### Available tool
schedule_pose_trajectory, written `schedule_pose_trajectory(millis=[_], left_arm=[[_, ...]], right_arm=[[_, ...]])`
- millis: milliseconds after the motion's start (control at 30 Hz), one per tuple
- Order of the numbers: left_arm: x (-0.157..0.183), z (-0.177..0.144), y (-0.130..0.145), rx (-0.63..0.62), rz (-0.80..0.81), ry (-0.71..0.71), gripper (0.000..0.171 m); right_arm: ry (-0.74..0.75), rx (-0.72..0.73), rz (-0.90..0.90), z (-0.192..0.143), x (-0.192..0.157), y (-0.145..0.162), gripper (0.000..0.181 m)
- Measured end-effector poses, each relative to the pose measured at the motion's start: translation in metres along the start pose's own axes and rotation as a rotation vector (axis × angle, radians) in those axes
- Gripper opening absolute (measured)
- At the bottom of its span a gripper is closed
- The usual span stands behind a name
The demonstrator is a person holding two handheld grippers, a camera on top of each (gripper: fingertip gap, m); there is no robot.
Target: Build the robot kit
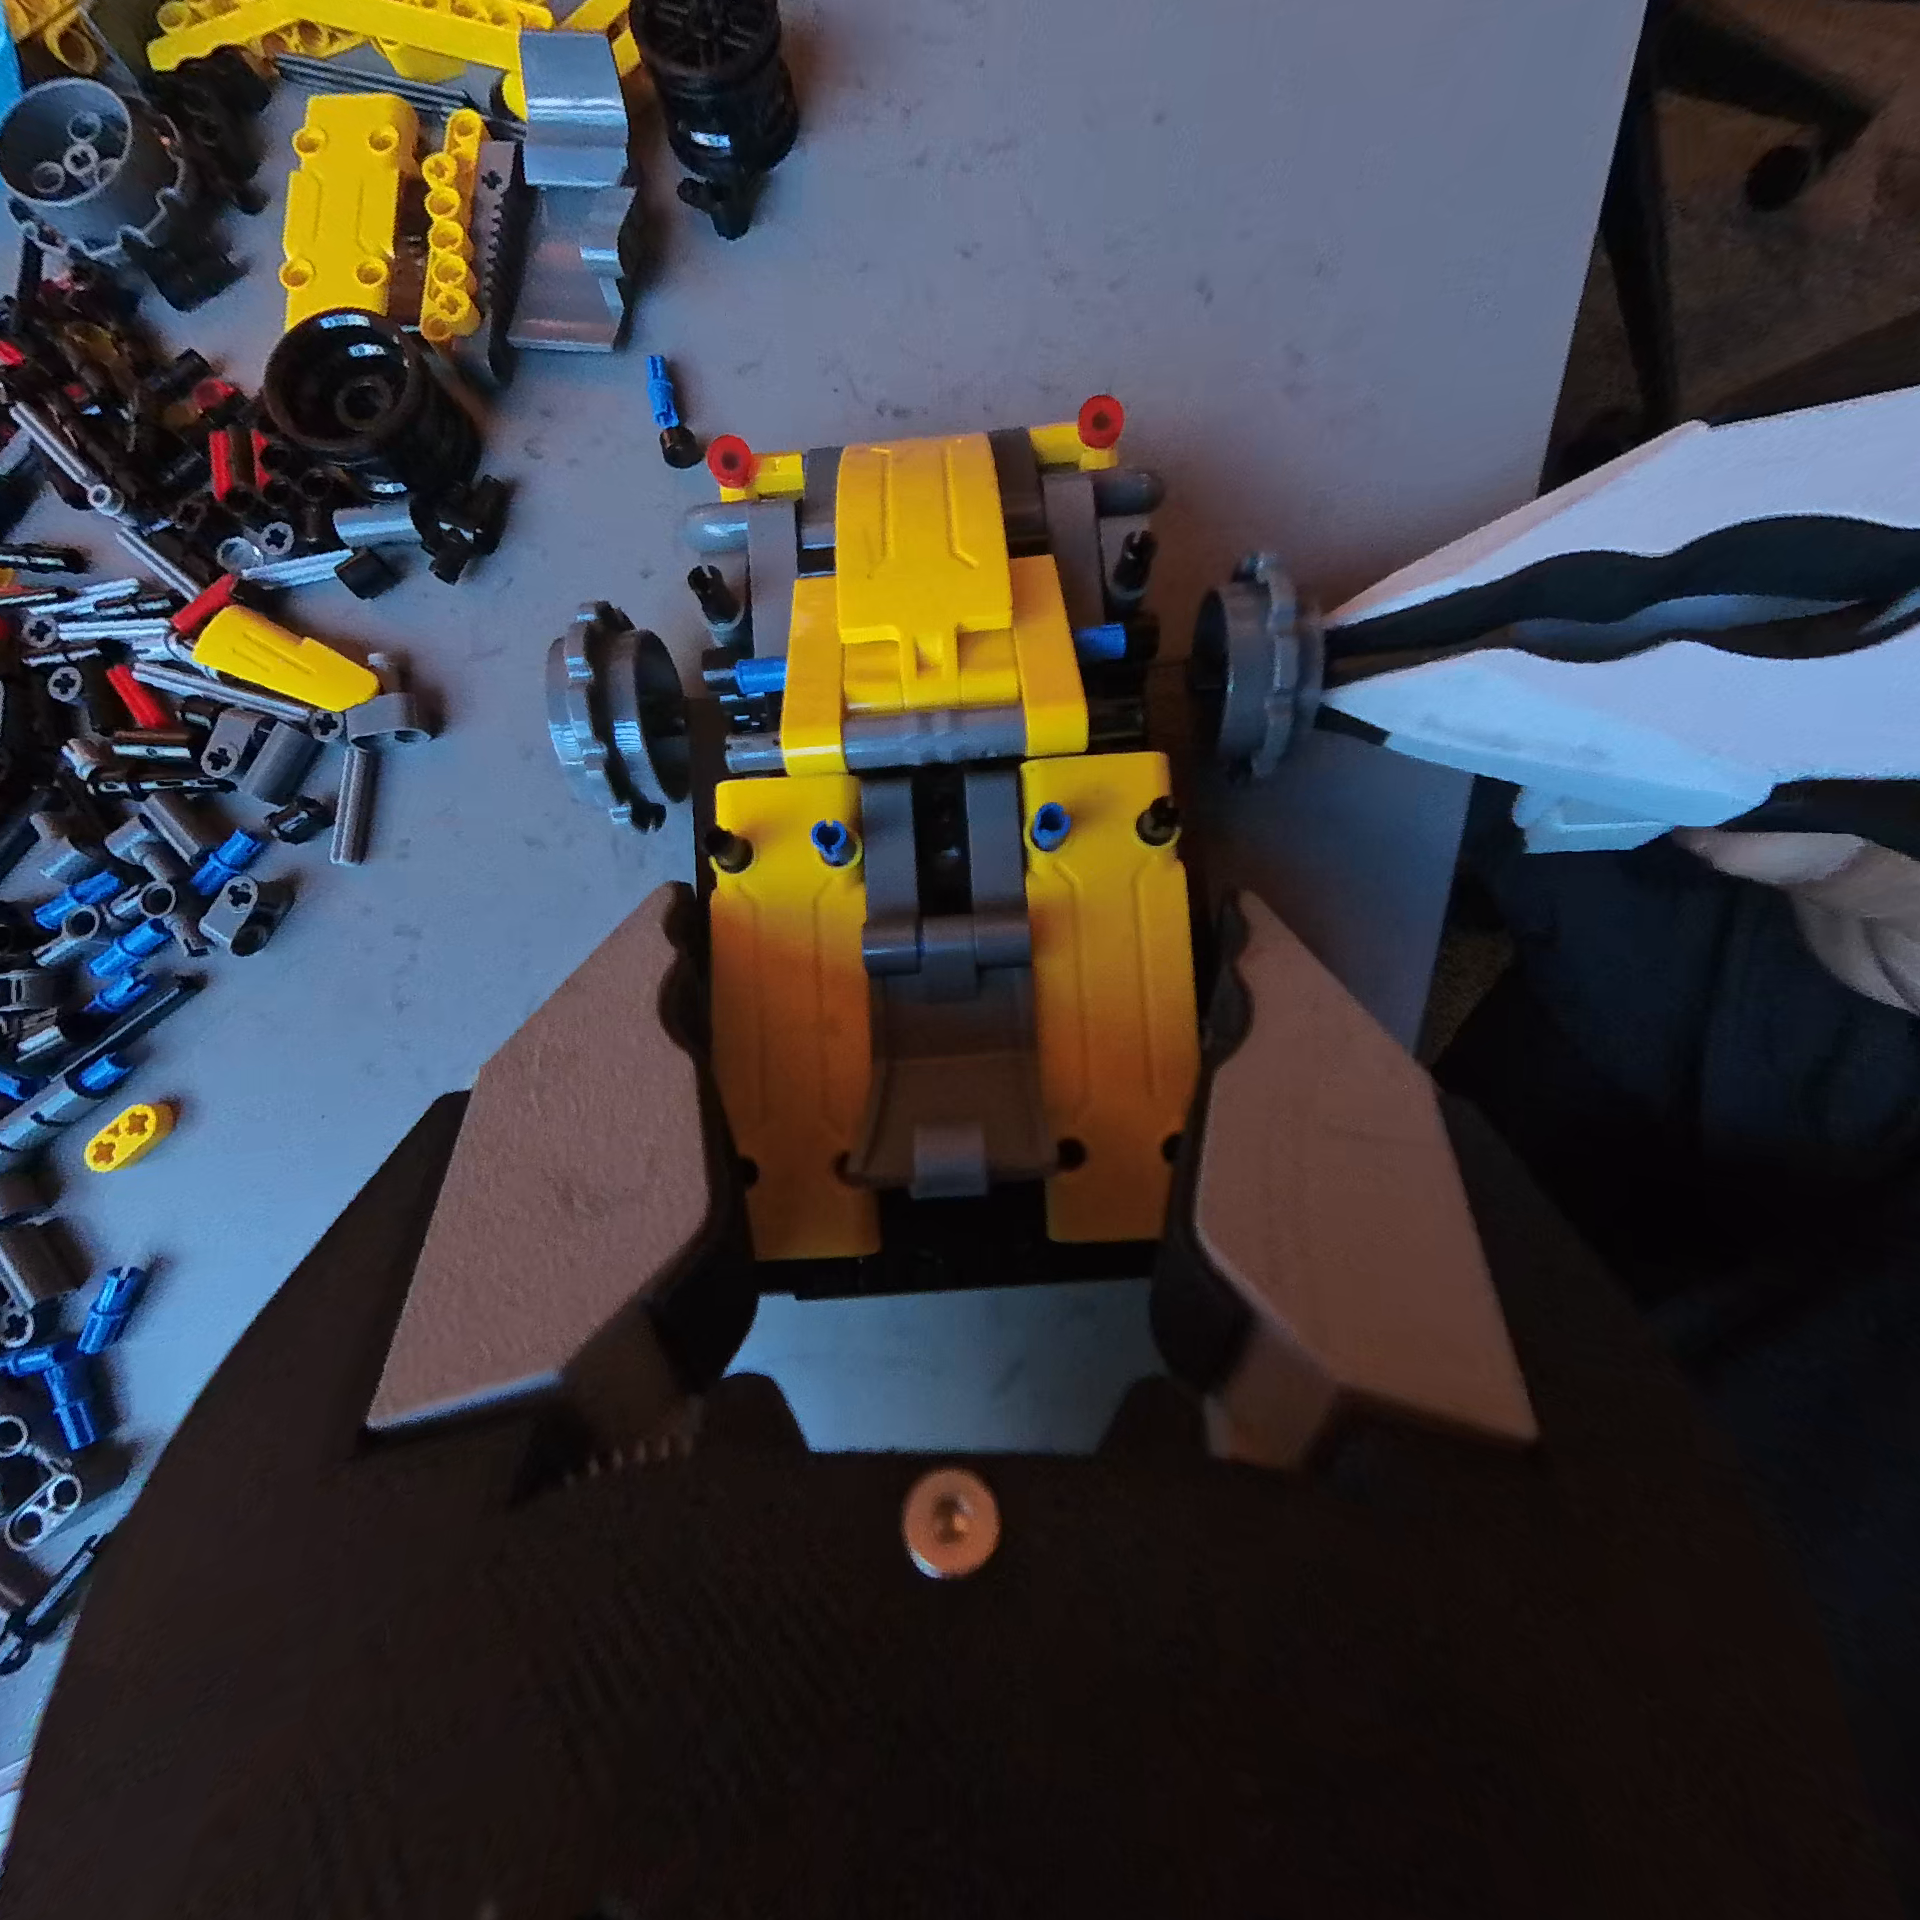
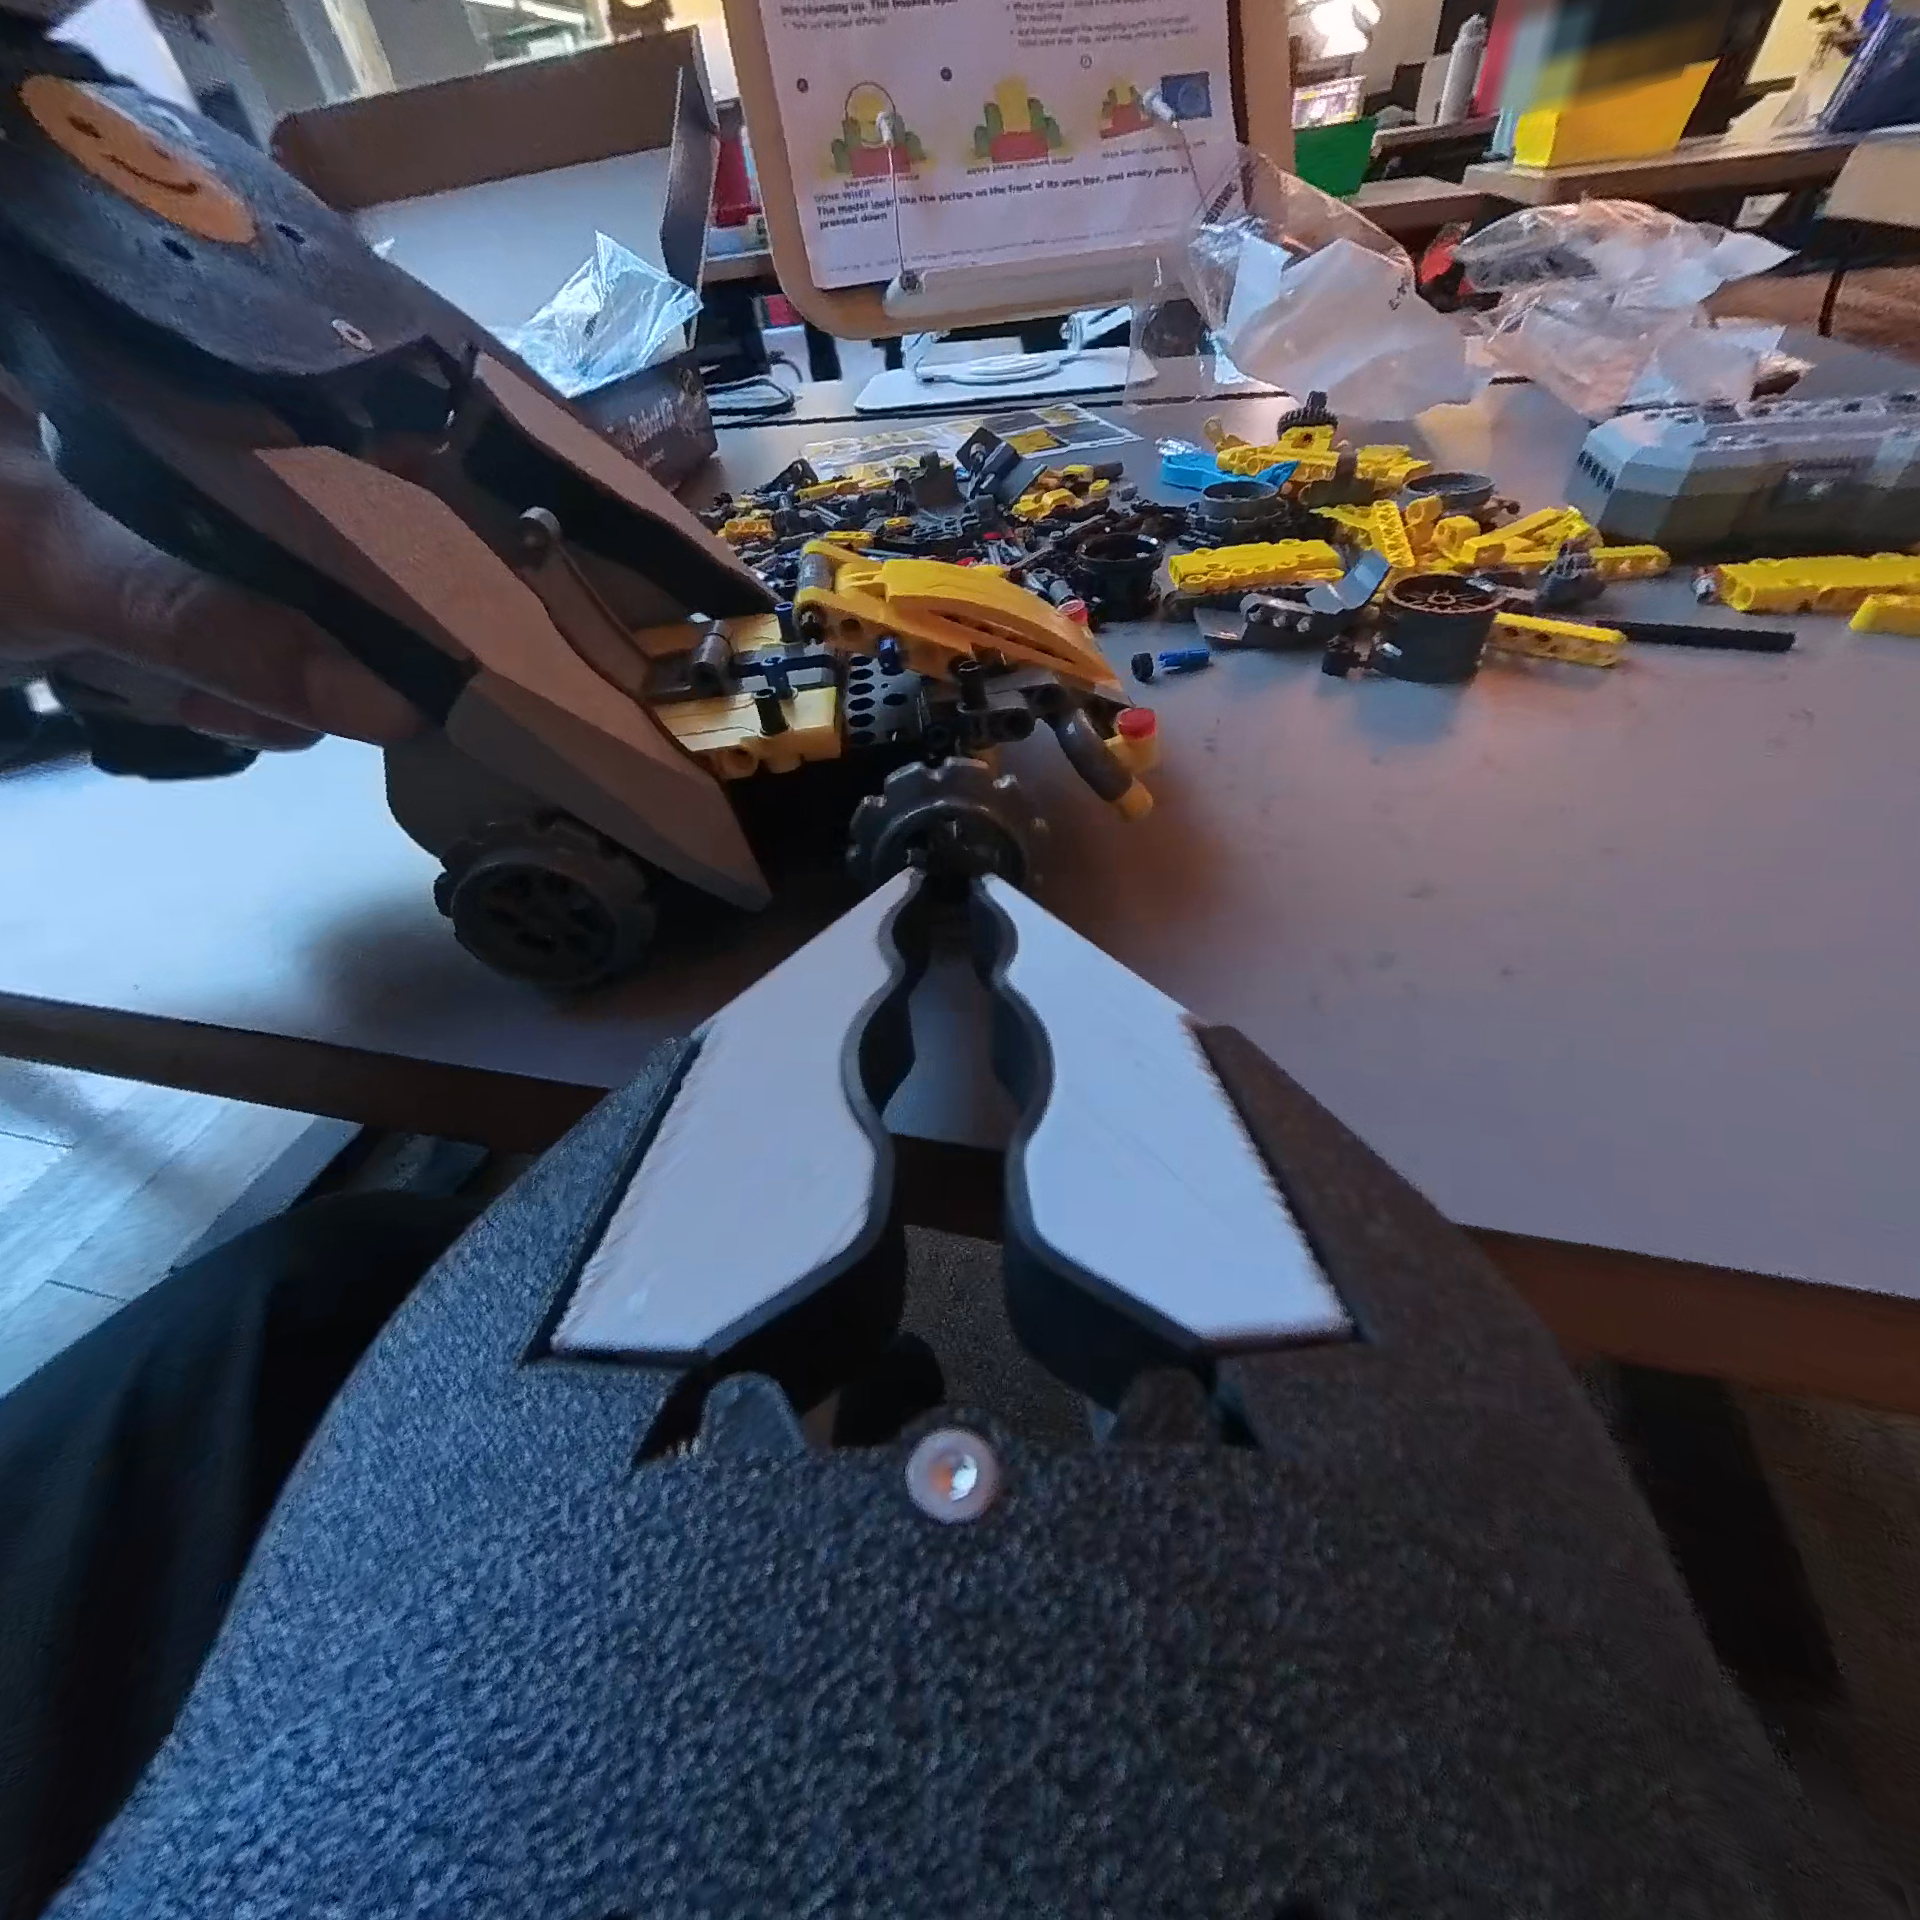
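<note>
Near the table's (image 1: 1143, 208) right edge, the left gripper (image 1: 951, 1060) clamps the model's (image 1: 935, 644) body; the right gripper (image 2: 943, 881), nearly closed, pinches a pin at the grey hub (image 2: 940, 821).

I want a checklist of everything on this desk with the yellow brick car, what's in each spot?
Surface: grey table, car near its edge.
Job's things: yellow brick car; grey wheel hub on its side.
Clutter: loose brick pieces, black tyres, plastic bags.
Grippers: left gripper clamps the car body; right gripper pinches a black pin at the hub.
Cables: nothing seen.
Surroundings: instruction sheet on a stand, cardboard box.
</note>
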State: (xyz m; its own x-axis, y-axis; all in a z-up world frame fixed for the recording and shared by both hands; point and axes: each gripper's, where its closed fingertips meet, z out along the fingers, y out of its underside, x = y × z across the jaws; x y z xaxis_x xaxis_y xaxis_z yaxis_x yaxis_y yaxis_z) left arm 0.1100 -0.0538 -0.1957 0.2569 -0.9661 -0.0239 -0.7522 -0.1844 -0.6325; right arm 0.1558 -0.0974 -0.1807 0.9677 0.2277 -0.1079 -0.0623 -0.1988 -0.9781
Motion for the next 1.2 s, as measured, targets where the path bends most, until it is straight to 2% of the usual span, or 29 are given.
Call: schedule_pose_trajectory(millis=[400,900,1067,1200], left_arm=[[-0.0003,-0.0006,-0.0010,0.023,-0.006,-0.005,0.094],[0.0001,-0.0004,-0.0006,0.014,-0.003,-0.002,0.095],[0.0008,0.0008,-0.0013,0.003,0.005,0.005,0.094],[0.0005,0.0006,-0.0013,0.008,0.001,-0.003,0.094]], right_arm=[[-0.035,0.000,0.002,-0.0017,-0.0013,0.0025,0.006],[-0.007,-0.033,-0.001,-0.0004,0.0004,0.0023,0.006],[-0.056,-0.049,0.133,-0.0006,-0.0001,0.0022,0.006],[-0.038,-0.070,0.135,0.0006,0.0010,0.0018,0.006]])
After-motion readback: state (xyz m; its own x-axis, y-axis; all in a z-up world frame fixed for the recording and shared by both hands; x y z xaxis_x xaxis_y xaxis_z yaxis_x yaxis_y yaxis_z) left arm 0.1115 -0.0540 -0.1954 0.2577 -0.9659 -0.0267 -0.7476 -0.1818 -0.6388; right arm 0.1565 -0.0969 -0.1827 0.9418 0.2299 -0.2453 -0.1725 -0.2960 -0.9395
